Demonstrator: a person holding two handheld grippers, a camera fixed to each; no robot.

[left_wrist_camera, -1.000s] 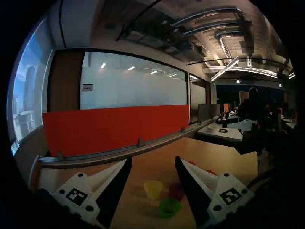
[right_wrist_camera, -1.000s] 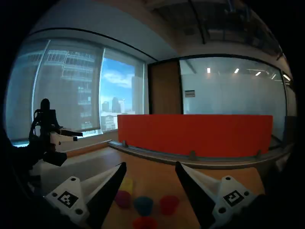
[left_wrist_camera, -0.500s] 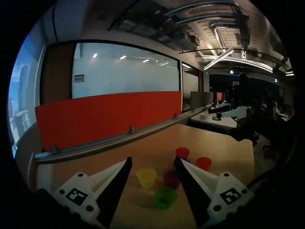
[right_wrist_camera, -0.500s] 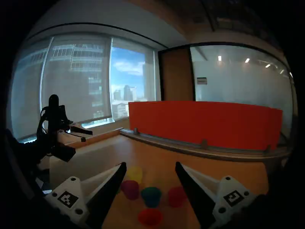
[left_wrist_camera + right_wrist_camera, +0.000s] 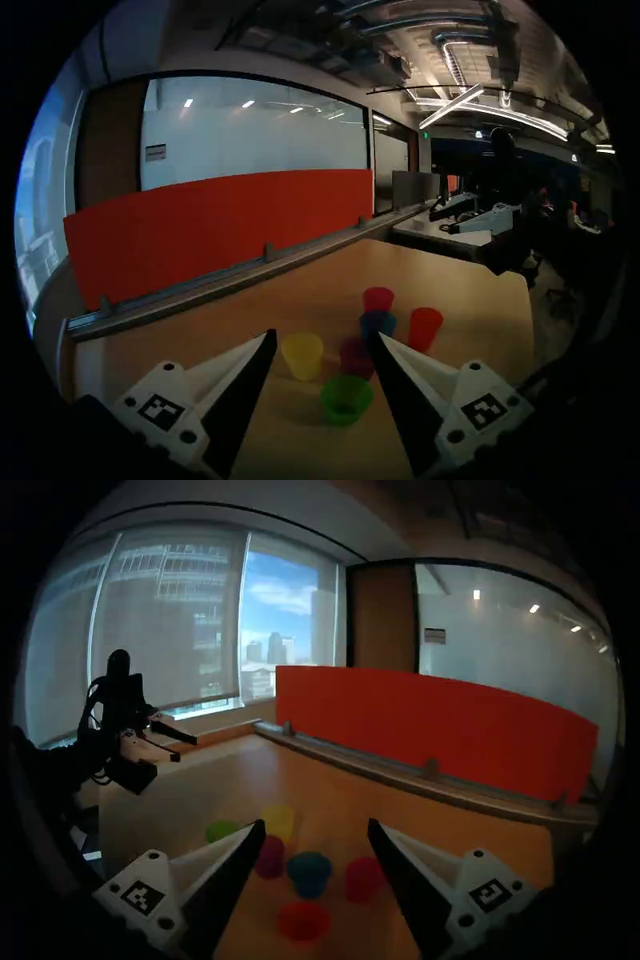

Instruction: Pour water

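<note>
Several small plastic cups stand grouped on a wooden table. In the left gripper view a yellow cup, a green cup and a purple cup lie between my open left gripper's fingers, with a blue cup, a red cup and an orange-red cup beyond. In the right gripper view my open right gripper frames the yellow cup, purple cup, blue cup, red cup and orange-red cup; the green cup is left of them. Neither gripper holds anything.
An orange-red divider panel with a metal rail runs along the table's far edge. The left gripper, held by a dark-sleeved hand, hovers over the table's left side in the right gripper view. More desks stand beyond the table.
Both views have tipped downward and moved in over the table. More cups have come into sight: the red, blue and orange-red ones on the left, the green one on the right.
</note>
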